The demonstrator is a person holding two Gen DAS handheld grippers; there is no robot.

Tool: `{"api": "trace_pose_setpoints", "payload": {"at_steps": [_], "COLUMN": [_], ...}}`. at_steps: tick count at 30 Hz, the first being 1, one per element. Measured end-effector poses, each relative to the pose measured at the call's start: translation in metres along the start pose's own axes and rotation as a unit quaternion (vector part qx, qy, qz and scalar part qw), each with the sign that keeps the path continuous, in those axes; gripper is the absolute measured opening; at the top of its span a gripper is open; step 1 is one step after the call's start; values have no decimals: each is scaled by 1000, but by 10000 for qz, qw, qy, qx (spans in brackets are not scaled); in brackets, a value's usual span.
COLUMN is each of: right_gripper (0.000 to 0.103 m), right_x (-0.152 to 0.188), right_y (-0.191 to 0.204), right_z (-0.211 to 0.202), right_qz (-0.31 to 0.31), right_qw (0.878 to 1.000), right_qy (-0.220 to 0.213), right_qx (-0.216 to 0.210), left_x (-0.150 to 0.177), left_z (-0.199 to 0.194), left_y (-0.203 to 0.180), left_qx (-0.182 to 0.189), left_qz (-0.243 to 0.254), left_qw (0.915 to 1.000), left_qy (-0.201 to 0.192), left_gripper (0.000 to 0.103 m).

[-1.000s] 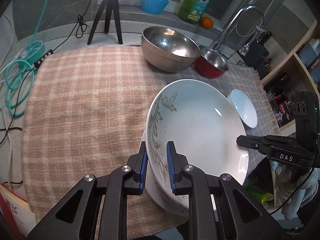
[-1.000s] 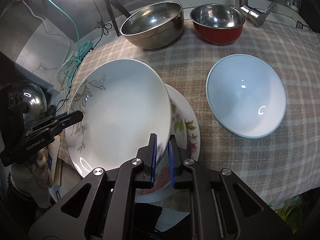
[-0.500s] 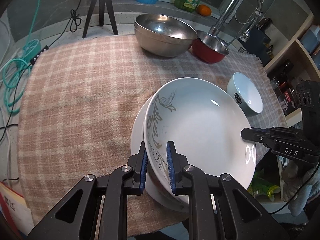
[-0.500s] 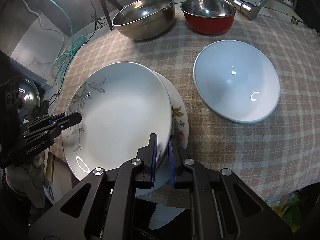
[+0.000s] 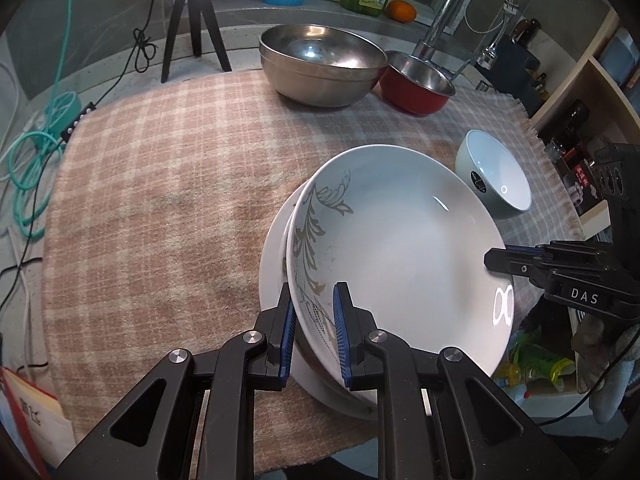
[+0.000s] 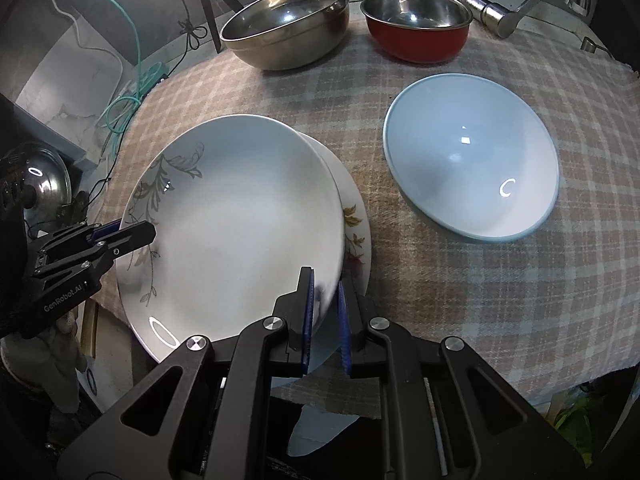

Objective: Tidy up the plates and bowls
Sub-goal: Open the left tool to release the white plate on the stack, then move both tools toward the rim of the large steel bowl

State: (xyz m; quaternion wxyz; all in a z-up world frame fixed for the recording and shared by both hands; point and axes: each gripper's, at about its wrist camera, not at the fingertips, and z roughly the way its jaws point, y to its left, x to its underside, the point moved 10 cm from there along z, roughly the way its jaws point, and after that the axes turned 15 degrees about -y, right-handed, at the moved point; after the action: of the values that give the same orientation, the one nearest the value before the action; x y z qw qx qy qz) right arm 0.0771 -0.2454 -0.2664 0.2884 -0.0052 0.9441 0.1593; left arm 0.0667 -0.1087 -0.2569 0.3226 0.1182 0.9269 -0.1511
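Observation:
A white plate with a grey leaf pattern (image 5: 400, 256) (image 6: 240, 216) is held by both grippers at opposite rims. My left gripper (image 5: 313, 300) is shut on its near-left rim and also shows at the left of the right wrist view (image 6: 136, 236). My right gripper (image 6: 324, 284) is shut on the other rim, and its tip shows at the right of the left wrist view (image 5: 494, 258). The plate lies slightly tilted on top of a white plate with a flower pattern (image 6: 354, 220) (image 5: 272, 264), which rests on the checked cloth (image 5: 160, 200).
A pale blue bowl (image 6: 472, 160) (image 5: 496, 176) stands to the right of the plates. At the back are a large steel bowl (image 5: 320, 64) (image 6: 284, 24) and a red bowl (image 5: 416, 84) (image 6: 416, 28), with a tap (image 5: 452, 12) and a tripod (image 5: 192, 20) behind. The plates sit at the cloth's front edge.
The leaf-pattern plate has come down and flattened over the flowered plate. Both grippers kept hold of its rims throughout.

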Motion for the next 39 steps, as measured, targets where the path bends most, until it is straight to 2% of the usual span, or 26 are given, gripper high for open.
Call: {"api": "trace_pose_setpoints", "payload": {"at_steps": [5,8,15,22,26,27,28,30,33,37,39], "right_gripper": [14,14,14,15,23,30,43,57,60,75,76], "right_x": [0,0,0,0,-1,-2,-5,-9,-15,-27,-34], "right_y": [1,1,2,2,6,7,7,7,6,4,3], "right_z": [-1,-1,-2,-4,-7,-9,-11,-16,-23,-34,-40], "right_qz": [-24,-46,-96,-119,-157,-185,-207,-216,-202,-64,2], "right_qw": [10000,10000,9999,9999,9998,9997,9996,9992,9988,9976,9965], "right_qy": [-9,-15,-38,-68,-119,-153,-212,-336,-436,-667,-808], "right_qx": [13,29,43,30,-47,-32,-17,-38,-71,-185,-225], "left_x": [0,1,4,7,7,7,7,5,-2,-14,-21], "left_z": [0,1,2,2,2,2,2,0,-7,-14,-18], "left_y": [-1,-3,-1,-2,-5,-5,-4,-3,-3,-3,-2], "left_qx": [-61,-215,-466,-521,-507,-483,-458,-404,-408,-322,-261], "left_qz": [96,342,689,828,852,797,735,606,540,349,200], "left_qw": [9999,9992,9965,9952,9950,9956,9962,9973,9977,9987,9991], "left_qy": [22,27,84,96,117,121,123,103,-22,-186,-271], "left_gripper": [16,17,23,26,33,33,33,35,42,52,55]}}
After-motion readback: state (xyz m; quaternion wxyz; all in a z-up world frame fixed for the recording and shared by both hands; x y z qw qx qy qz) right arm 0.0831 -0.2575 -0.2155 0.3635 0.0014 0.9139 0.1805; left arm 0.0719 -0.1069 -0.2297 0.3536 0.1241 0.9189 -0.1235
